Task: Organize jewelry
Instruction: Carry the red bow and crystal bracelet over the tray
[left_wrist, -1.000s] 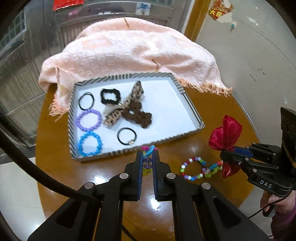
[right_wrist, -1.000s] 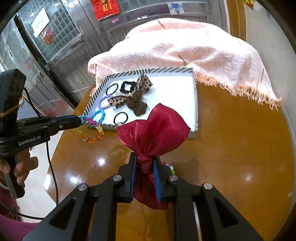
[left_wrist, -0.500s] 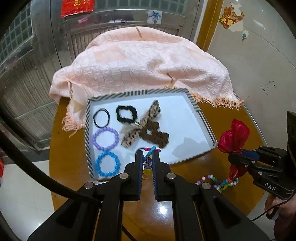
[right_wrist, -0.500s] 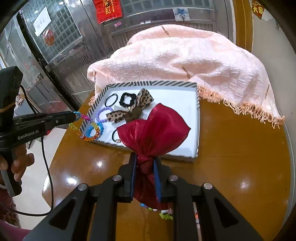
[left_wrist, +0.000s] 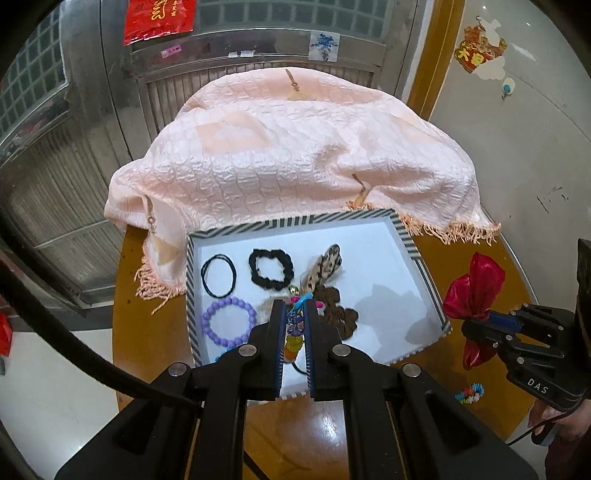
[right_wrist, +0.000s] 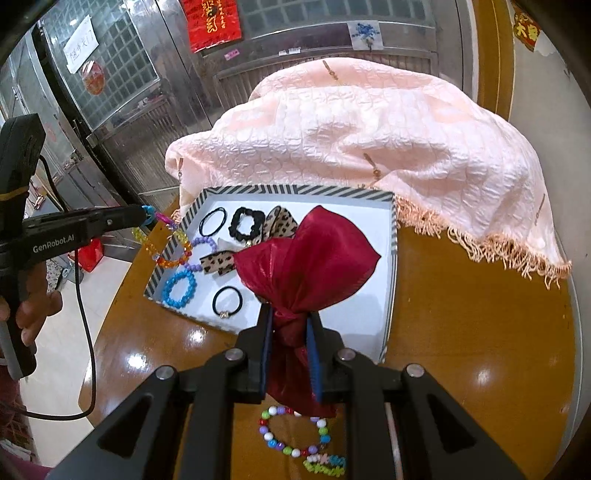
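While pinched, rainbow bracelet (right_wrist: 166, 243) hangs below left gripper (right_wrist: 146, 216) | over tray (right_wrist: 391, 206)

A tray (right_wrist: 391, 236) rimmed in black-and-white stripes is seen; a red bow (right_wrist: 310, 258), leopard-spotted bow (right_wrist: 218, 263), purple bracelet (left_wrist: 229, 321) and peach cloth (left_wrist: 295, 155) are shown.

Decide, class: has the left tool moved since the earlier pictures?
Yes. The left tool has moved towards the striped tray, carrying the rainbow bracelet from over the table to the tray's edge.

"GenRobot.AI" stands on the left gripper (right_wrist: 142, 216); "DAS" on the right gripper (left_wrist: 476, 321).
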